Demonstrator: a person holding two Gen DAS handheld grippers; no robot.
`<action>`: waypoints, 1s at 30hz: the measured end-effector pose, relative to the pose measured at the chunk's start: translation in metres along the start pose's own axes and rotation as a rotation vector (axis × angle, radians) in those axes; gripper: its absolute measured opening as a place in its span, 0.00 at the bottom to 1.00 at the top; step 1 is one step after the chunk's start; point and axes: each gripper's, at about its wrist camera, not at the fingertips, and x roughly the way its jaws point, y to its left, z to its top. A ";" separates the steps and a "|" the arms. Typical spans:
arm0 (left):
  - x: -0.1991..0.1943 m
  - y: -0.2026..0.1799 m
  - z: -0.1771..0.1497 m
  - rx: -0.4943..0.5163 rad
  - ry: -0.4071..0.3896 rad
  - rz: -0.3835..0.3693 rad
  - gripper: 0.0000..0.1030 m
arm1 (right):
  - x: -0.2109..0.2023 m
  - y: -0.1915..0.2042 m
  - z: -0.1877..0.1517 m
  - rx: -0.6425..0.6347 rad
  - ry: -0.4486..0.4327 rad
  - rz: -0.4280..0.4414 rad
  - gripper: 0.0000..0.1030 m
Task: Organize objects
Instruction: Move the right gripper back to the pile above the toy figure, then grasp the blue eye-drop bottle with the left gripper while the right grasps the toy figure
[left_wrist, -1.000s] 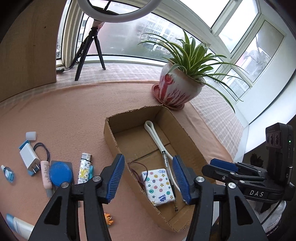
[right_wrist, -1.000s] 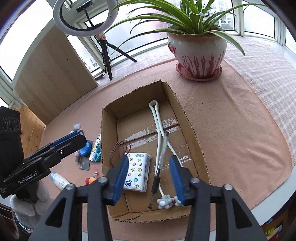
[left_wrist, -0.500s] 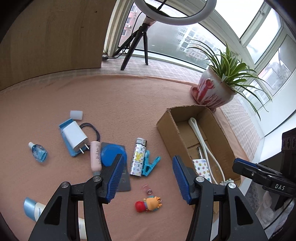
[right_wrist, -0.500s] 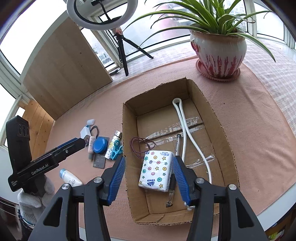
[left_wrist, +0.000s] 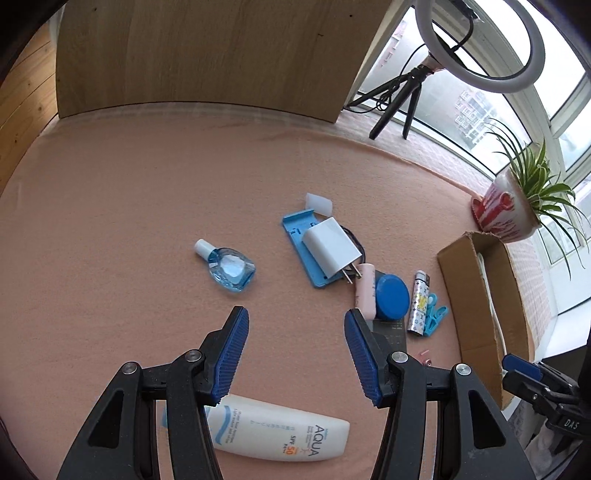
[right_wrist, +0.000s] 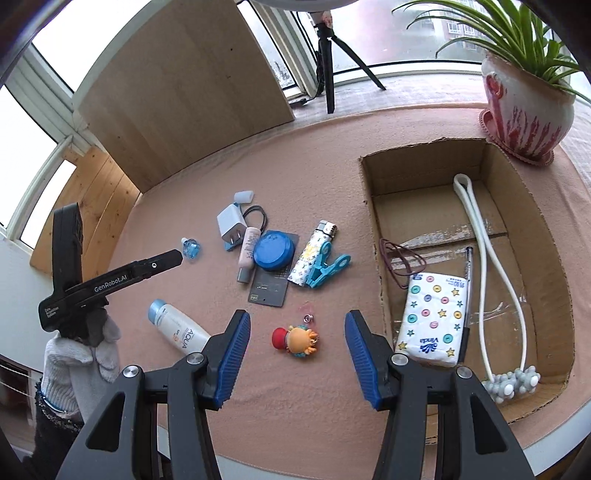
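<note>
One AQUA SPF50 bottle (left_wrist: 280, 432), Vinda tissues (right_wrist: 432, 317)

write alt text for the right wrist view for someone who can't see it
The open, empty right gripper hovers over a small cartoon figure toy on a pink cloth-covered table. A cardboard box to its right holds a tissue pack, a pen and a white massager; toiletries and a lighter lie scattered to its left.

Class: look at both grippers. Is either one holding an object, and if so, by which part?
Nothing is held. The left gripper and the right gripper both stand open and empty above the cloth.
</note>
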 end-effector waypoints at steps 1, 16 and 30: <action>0.000 0.007 0.001 -0.010 0.001 0.009 0.56 | 0.005 0.004 -0.001 -0.004 0.011 -0.002 0.48; 0.051 0.052 0.037 -0.130 0.080 0.055 0.59 | 0.067 0.026 -0.010 0.003 0.105 -0.133 0.48; 0.071 0.034 0.037 -0.016 0.067 0.144 0.40 | 0.099 0.019 -0.013 0.025 0.161 -0.222 0.50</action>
